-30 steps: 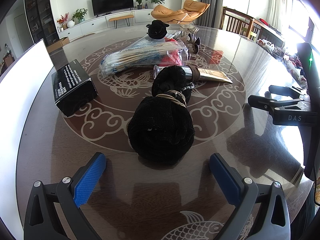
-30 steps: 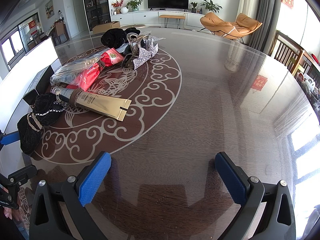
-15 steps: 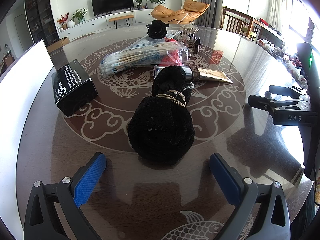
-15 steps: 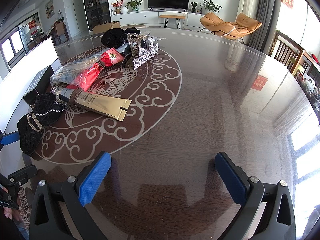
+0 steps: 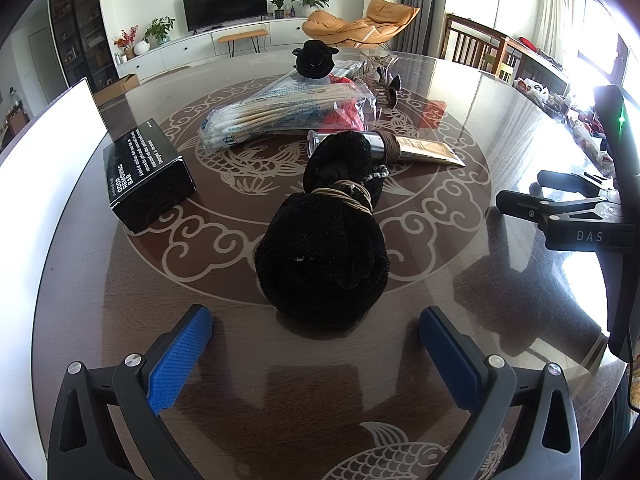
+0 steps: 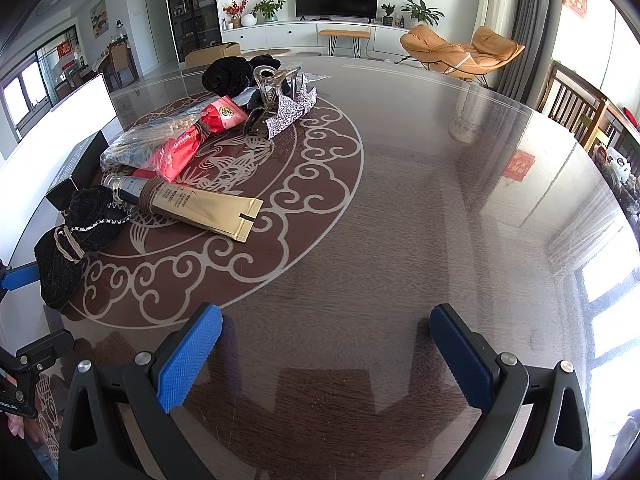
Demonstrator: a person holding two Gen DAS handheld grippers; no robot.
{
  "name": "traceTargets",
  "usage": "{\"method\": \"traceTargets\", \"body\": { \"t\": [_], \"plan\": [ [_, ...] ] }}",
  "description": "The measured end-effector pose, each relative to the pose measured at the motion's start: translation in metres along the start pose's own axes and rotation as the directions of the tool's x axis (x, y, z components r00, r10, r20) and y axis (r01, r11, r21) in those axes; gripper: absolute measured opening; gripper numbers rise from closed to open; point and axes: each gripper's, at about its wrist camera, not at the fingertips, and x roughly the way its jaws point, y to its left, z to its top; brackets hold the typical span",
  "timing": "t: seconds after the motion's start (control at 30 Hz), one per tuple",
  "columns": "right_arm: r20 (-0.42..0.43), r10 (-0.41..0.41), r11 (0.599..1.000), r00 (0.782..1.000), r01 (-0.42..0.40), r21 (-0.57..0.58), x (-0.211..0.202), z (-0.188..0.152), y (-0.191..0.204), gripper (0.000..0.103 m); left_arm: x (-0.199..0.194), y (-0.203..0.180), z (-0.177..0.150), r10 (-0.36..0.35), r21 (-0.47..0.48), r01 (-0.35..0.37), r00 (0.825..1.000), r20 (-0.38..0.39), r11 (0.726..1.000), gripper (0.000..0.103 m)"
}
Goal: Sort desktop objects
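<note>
In the left wrist view our left gripper (image 5: 316, 344) hangs low over the table (image 5: 120, 312), its blue pads spread wide and holding nothing, with the black pouch (image 5: 322, 256) just ahead of the gap between them. The pouch is soft velvety cloth, round at the near end and cinched by a pale cord (image 5: 344, 196), its neck lying across the tube (image 5: 416, 147). We judge that closing here could catch only the fat near bulge, so the cloth may squash and slide out on the glossy top, or the neck may drag the tube along. To its left sits a black box (image 5: 146, 178), and beyond it a swab bag (image 5: 288, 114); a white board (image 5: 36, 184) stands at the table's left edge, perhaps a sorting bin wall, though we cannot tell. In the right wrist view our right gripper (image 6: 324, 352) is likewise spread and empty, over bare table (image 6: 440, 200), well apart from everything. The pouch (image 6: 68, 256) lies far left beside the gold tube (image 6: 204, 210), with a red packet (image 6: 188, 146) and a glittery clip (image 6: 288, 114) piled further back.
</note>
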Motion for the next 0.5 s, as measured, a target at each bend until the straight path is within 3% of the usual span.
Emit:
{"method": "traceTargets", "body": {
  "t": [0.5],
  "plan": [
    [0.001,-0.002,1.000,1.000,0.002,0.004,0.0001,0.0001,0.0000,0.103,0.0001,-0.0001,0.0001,0.000,0.000,0.000,1.000,0.000,1.000,0.103]
  ]
}}
